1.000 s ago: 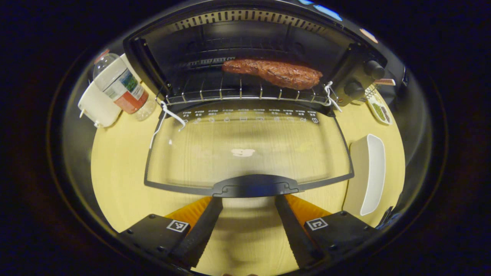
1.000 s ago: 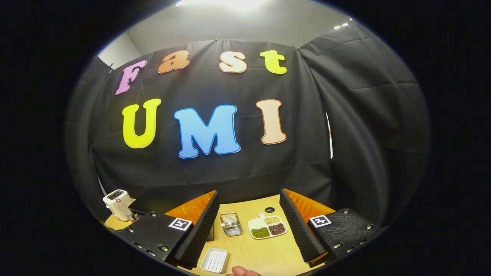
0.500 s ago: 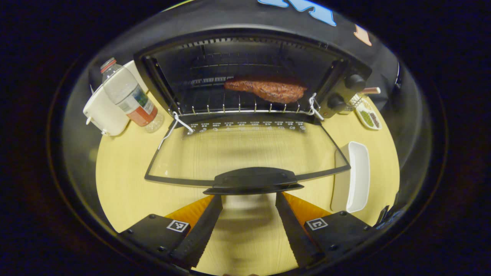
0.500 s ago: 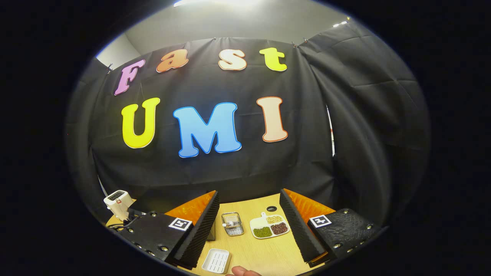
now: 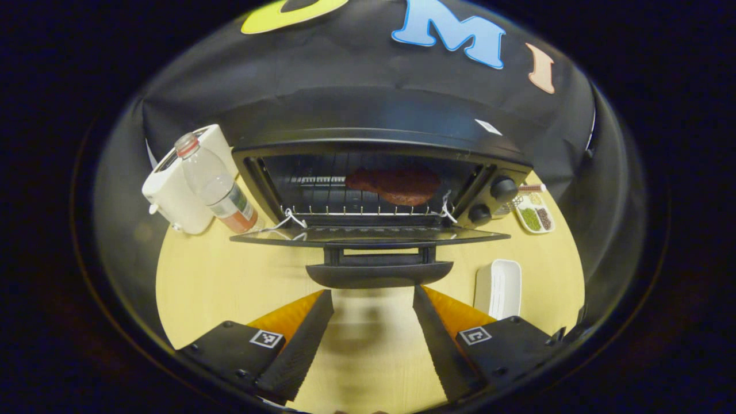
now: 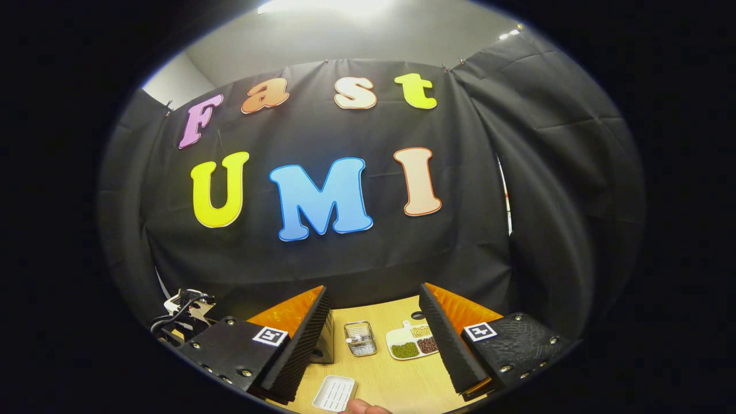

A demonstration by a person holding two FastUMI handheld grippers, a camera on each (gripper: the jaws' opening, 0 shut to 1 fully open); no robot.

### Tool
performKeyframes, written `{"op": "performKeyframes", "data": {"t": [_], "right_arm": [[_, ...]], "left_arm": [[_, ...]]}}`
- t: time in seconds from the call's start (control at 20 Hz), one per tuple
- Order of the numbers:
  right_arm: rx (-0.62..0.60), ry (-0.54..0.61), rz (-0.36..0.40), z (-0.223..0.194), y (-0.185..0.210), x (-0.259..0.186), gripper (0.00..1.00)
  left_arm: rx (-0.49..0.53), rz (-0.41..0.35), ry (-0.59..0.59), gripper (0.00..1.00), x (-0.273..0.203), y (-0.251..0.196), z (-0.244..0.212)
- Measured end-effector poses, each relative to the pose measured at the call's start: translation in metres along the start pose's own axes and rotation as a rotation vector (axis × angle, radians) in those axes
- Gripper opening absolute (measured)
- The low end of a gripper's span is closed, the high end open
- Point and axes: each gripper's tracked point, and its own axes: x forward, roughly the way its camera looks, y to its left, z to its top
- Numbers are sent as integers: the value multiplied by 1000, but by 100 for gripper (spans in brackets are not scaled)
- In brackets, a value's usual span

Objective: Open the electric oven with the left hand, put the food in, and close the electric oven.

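in the left gripper view my left gripper (image 5: 372,322) hangs over the pale wooden table (image 5: 201,287), its jaws apart with nothing between them. just beyond the tips is the dark handle (image 5: 379,273) of the oven door (image 5: 368,236), which lies open and roughly level, seen almost edge-on; the tips sit close beneath the handle, and i cannot tell if they touch it. behind the door, the electric oven (image 5: 379,155) stands open, and the food (image 5: 397,185), a browned piece of meat, rests on the wire rack (image 5: 362,211) inside, toward the right. two knobs (image 5: 503,188) sit on the oven's right panel. left of the oven a plastic bottle (image 5: 215,190) stands beside a white appliance (image 5: 178,190). to the right, a white dish (image 5: 499,282) lies on the table, with a divided plate of beans (image 5: 535,215) farther back.

in the right gripper view my right gripper (image 6: 374,339) has its jaws apart and empty, raised over the table's far edge, facing the black cloth wall (image 6: 345,259).
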Motion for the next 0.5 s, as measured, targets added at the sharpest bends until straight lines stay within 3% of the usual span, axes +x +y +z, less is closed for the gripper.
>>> {"op": "performKeyframes", "data": {"t": [0.2,0.5], "right_arm": [[-3,18,-15,-6,-8,-2,95],[-3,39,13,-9,-11,0,95]], "left_arm": [[14,4,-81,99,-15,-2,16],[2,21,-259,97,-49,-7,62]]}}
